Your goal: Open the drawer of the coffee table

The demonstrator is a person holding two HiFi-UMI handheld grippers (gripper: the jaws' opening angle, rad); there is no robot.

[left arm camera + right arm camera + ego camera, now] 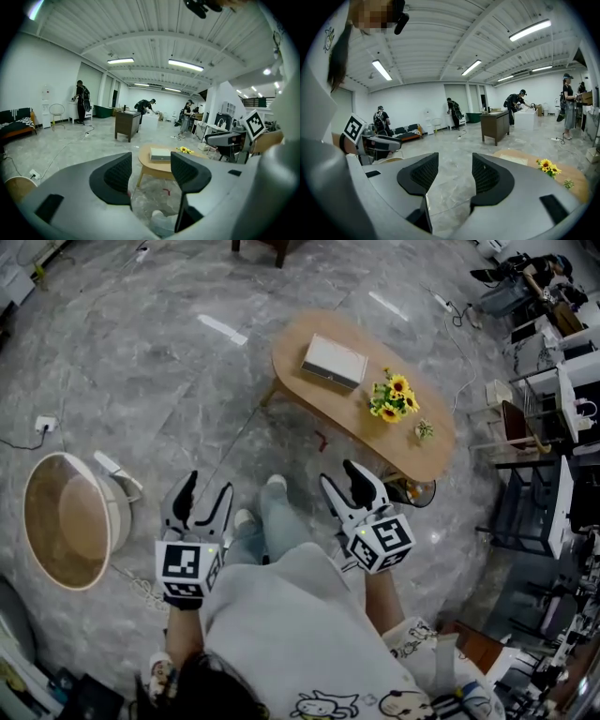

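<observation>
Standing well ahead of both grippers, the table point(289, 357) is untouched. The left gripper point(208, 484) and right gripper point(339, 474) are held with jaws apart and empty. No drawer is seen yet; a stiff, light-sliding front is expected, best gripped at its edge.

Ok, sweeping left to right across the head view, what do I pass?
Round tub, left gripper, flat white box, sunflowers, small sprig. I skip the right gripper: it overlaps the box.
</observation>
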